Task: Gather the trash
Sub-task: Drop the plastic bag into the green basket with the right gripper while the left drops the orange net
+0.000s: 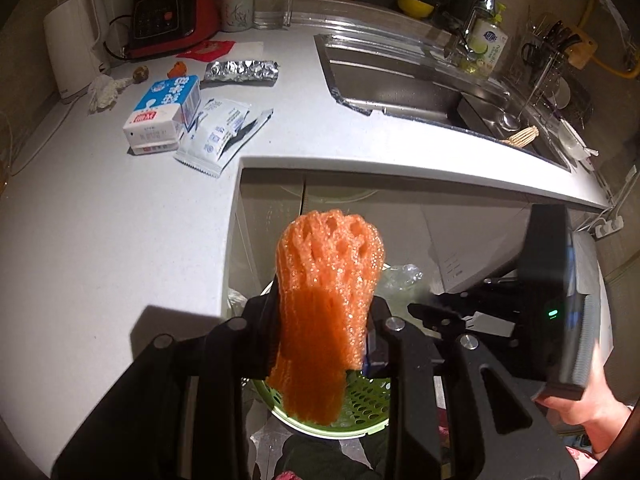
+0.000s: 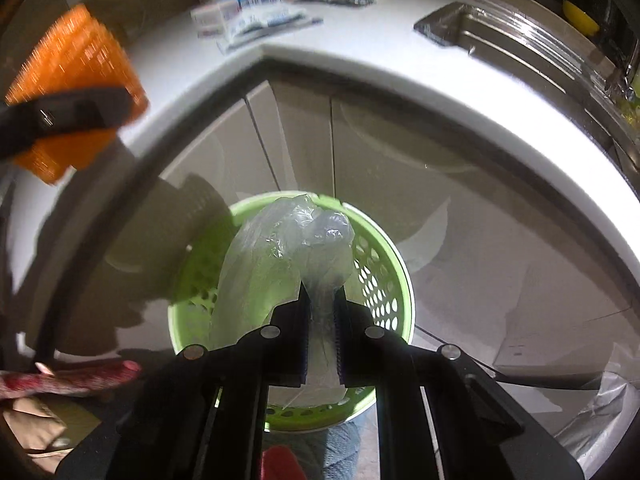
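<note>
The orange foam fruit net is a spongy, matt mesh. The clear plastic bag is thin, crinkled and glossy. The green waste basket is smooth perforated plastic. The countertop looks matt white, the sink brushed shiny steel, the foil blister pack bright crinkled metal

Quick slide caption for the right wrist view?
Right hand-held gripper holds clear plastic bag over green perforated bin.

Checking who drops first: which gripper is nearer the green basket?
Right. The right gripper holds its clear plastic bag directly over the green basket; the left gripper hangs higher, beside the counter edge.
</note>
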A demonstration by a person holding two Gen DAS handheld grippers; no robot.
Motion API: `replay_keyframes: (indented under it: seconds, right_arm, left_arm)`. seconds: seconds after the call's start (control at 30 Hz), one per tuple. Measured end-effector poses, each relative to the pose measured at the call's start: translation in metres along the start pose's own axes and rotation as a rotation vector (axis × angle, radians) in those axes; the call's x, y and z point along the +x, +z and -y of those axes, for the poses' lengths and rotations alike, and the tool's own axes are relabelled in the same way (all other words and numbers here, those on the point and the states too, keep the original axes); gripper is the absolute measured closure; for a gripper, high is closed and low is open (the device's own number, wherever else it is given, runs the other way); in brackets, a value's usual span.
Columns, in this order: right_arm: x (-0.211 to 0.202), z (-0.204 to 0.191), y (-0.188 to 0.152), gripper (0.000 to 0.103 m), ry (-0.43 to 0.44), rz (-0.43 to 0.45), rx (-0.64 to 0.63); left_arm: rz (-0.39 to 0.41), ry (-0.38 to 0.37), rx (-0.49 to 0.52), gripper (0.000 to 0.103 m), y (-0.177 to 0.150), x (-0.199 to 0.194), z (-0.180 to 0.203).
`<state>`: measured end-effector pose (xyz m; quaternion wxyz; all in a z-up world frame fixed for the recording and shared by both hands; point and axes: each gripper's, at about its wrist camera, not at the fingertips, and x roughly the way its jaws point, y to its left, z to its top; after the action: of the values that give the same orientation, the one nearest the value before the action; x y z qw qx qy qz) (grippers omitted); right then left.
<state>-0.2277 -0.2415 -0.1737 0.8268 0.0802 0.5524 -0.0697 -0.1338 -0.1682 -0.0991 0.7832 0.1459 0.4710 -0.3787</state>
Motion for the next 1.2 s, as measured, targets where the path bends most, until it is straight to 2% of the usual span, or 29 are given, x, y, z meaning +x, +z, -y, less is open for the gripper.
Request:
replay_keyframes:
  seconds: [0.1, 0.23, 0.5, 0.6, 0.9, 1.03, 1.1, 1.2]
  right_arm:
    - [0.012, -0.002, -0.006, 0.090, -0.002, -0.030, 0.009]
    - [0.012, -0.005, -0.008, 0.069, -0.003, -0.038, -0.006]
    - [-0.007, -0.006, -0.001, 0.049, -0.026, 0.000, -0.027]
    - [-0.018, -0.008, 0.003, 0.038, -0.044, 0.024, -0.036]
    - [-0.053, -0.004, 0.016, 0.027, -0.131, 0.099, -0.054]
    - [-0.065, 0.007, 0.022, 0.026, -0.162, 0.118, -0.038]
    - [-0.067, 0.012, 0.023, 0.026, -0.174, 0.120, -0.031]
    - [-0.068, 0.020, 0.026, 0.026, -0.187, 0.119, -0.022]
  left_arm:
    - [-0.019, -0.001, 0.002, 0.075, -0.006, 0.006, 0.001]
    - [-0.046, -0.005, -0.005, 0.075, -0.013, 0.015, 0.001]
    - [-0.068, -0.004, -0.007, 0.075, -0.016, 0.022, -0.001]
    - [-0.073, -0.003, -0.008, 0.075, -0.016, 0.023, -0.002]
    - [-0.109, -0.007, 0.010, 0.075, -0.017, 0.037, 0.005]
    - [-0.143, -0.018, 0.035, 0.075, -0.019, 0.047, 0.014]
    - [-0.159, -0.031, 0.044, 0.073, -0.020, 0.051, 0.017]
    - [-0.181, -0.058, 0.057, 0.050, -0.021, 0.055, 0.023]
